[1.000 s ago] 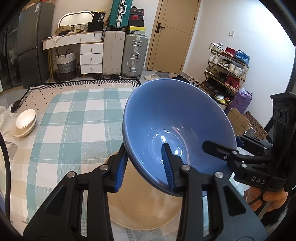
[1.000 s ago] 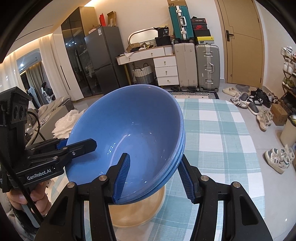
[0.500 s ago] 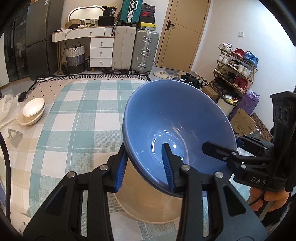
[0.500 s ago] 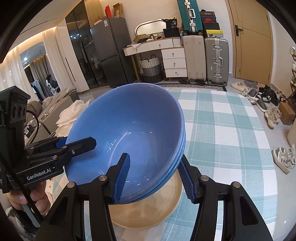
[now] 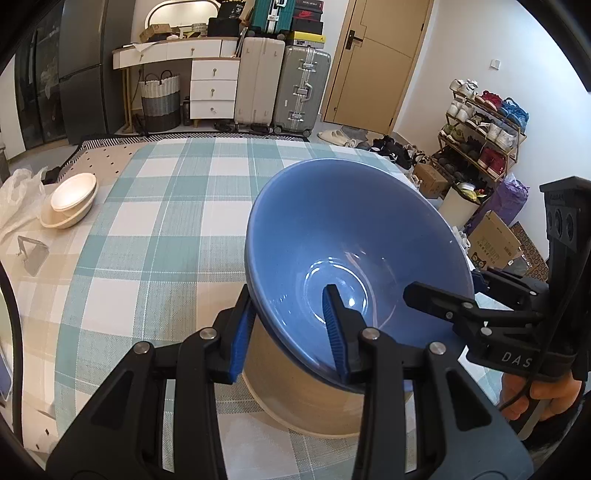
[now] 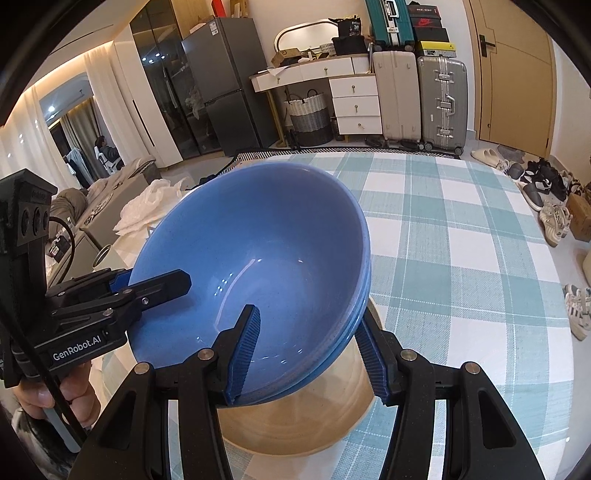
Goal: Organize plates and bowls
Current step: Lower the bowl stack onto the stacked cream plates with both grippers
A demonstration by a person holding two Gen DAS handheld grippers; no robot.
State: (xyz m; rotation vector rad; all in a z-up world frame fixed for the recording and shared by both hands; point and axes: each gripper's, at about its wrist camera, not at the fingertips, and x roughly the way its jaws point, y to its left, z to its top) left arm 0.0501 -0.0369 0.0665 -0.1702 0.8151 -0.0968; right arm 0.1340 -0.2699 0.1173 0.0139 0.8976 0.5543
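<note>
Where the left wrist looks, the left gripper (image 5: 290,325) clamps the near rim of the tilted blue bowl (image 5: 354,236) above a beige bowl (image 5: 295,391) on the checked tablecloth (image 5: 162,221); cream bowls (image 5: 70,201) sit far left. Right wrist view: right gripper (image 6: 310,350) pinches the opposite rim of stacked blue bowls.

In the right wrist view, at the lower left of the frame, the left gripper (image 6: 162,286) carries "GenRobot.AI" in white letters on its black body. In the left wrist view, at the lower right, the right gripper (image 5: 439,295) shows the white letters "DAS", the rest cut off by the strap. Near the top of the right wrist view a black box (image 6: 349,27) on the white dresser (image 6: 314,70) bears the number "30"
</note>
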